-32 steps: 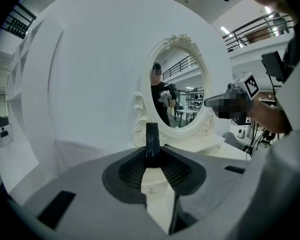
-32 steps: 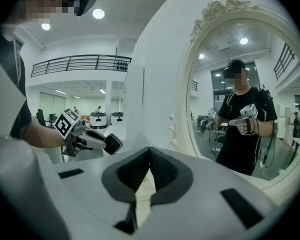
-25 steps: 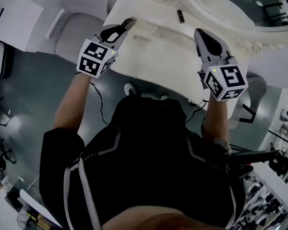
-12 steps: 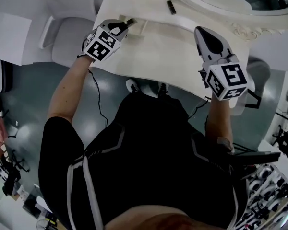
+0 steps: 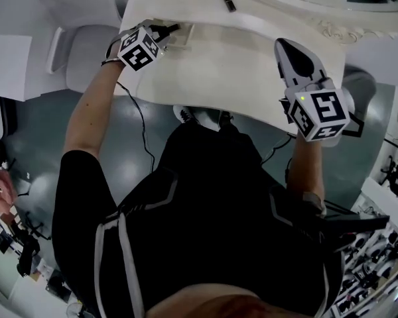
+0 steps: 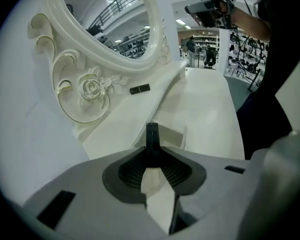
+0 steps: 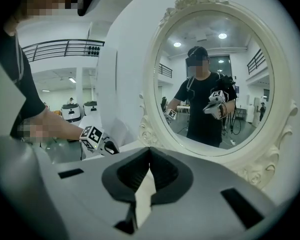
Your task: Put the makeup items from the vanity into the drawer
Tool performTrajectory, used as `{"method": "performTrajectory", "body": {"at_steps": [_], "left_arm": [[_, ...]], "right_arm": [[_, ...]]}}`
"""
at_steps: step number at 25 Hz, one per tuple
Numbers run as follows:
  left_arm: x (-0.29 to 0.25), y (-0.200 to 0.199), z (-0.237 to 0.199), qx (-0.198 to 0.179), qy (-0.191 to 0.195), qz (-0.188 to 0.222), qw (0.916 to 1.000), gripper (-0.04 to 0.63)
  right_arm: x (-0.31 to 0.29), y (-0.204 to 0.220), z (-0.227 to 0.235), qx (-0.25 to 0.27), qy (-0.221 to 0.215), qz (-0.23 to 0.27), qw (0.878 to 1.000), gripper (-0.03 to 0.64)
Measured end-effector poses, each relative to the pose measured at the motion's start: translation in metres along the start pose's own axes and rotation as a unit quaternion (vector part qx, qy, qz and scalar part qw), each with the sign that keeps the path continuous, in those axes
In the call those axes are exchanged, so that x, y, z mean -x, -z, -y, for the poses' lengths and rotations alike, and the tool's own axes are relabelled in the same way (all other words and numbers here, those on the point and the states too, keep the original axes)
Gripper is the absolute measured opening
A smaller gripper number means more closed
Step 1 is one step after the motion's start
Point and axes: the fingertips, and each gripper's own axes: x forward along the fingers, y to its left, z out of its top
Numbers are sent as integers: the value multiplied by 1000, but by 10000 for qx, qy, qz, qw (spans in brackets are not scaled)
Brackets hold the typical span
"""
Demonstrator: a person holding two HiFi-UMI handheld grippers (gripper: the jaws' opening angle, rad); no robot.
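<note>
Makeup item on vanity ledge at mirror's foot — drawer left of it, nearer.

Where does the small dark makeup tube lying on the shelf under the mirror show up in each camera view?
Head view: the dark makeup tube lies at top centre, on the raised shelf.
Left gripper view: left of centre, just right of the carved rose.
Right gripper view: not in it.
Shared landmark: the mirror frame.
</note>
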Motion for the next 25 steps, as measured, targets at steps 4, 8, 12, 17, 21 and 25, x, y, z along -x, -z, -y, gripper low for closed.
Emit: {"method": "performTrajectory", "body": {"at_steps": [4, 8, 12, 17, 21, 25], "left_arm": [[-14, 5, -1, -34, 272, -132, 9995, 90], [-23, 8, -4, -203, 431, -231, 9986, 89], [-31, 10, 0, -483, 633, -385, 9961, 89], [-37, 13, 0, -544, 806, -487, 9941, 91], [-40, 18, 2, -580, 924, -601, 9922, 91], [-41, 18, 3, -612, 982, -569, 9917, 91]], "right_arm": [[0, 6, 6, -60, 96, -59, 9999, 6], [-1, 11, 10, -148, 122, -99, 9998, 6], [-2, 16, 14, -208, 180, -125, 9995, 6], [-5, 15, 15, -223, 213, -149, 9994, 6], [-6, 16, 15, -222, 216, -186, 9993, 5], [-7, 14, 19, -196, 248, -193, 9993, 6]]}}
